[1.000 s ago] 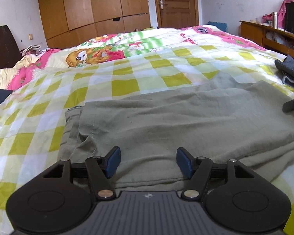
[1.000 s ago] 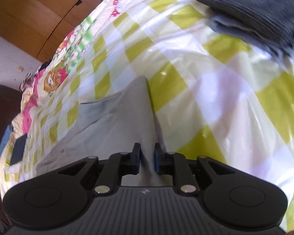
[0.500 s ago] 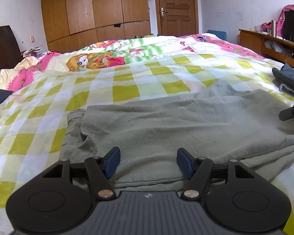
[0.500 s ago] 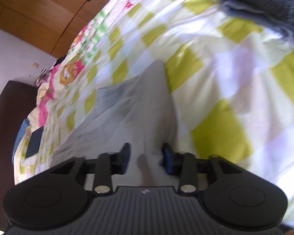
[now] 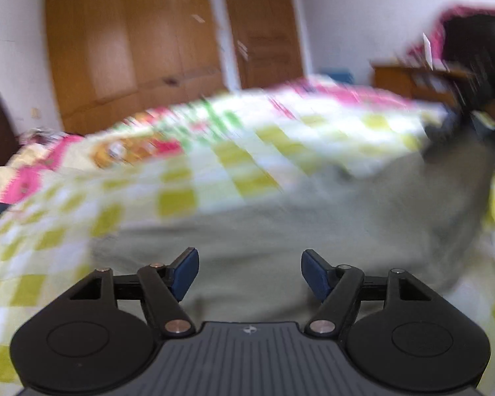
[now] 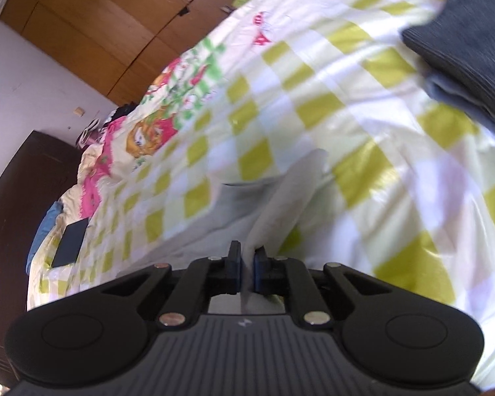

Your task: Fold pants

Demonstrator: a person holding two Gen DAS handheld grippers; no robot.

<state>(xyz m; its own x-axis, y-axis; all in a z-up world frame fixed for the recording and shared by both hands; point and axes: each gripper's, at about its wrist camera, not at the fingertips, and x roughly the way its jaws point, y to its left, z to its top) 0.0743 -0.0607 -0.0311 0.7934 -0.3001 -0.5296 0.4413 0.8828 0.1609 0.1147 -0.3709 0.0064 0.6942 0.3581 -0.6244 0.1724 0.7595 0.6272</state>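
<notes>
Grey-green pants (image 5: 280,231) lie folded lengthwise on the yellow-checked bedspread (image 5: 181,194). In the blurred left wrist view my left gripper (image 5: 250,272) hovers over their near edge, its jaws wide and still opening, with cloth below them but no cloth pinched. At the far right of that view the pants' end (image 5: 458,178) is lifted off the bed by the dark right gripper (image 5: 445,145). In the right wrist view my right gripper (image 6: 246,265) has its jaws closing on a fold of the pants (image 6: 280,204), which rises between the blue pads (image 6: 236,265).
A folded dark grey garment (image 6: 472,49) lies on the bed at the upper right. A dark flat object (image 6: 69,244) rests near the bed's left edge beside a dark headboard (image 6: 19,198). Wooden wardrobes (image 5: 132,39) and a door stand behind; a low wooden cabinet (image 5: 412,79) is right.
My right gripper opened, then shut on the pants' end and lifted it off the bed. The left gripper shifted over the near edge and its view is now blurred.
</notes>
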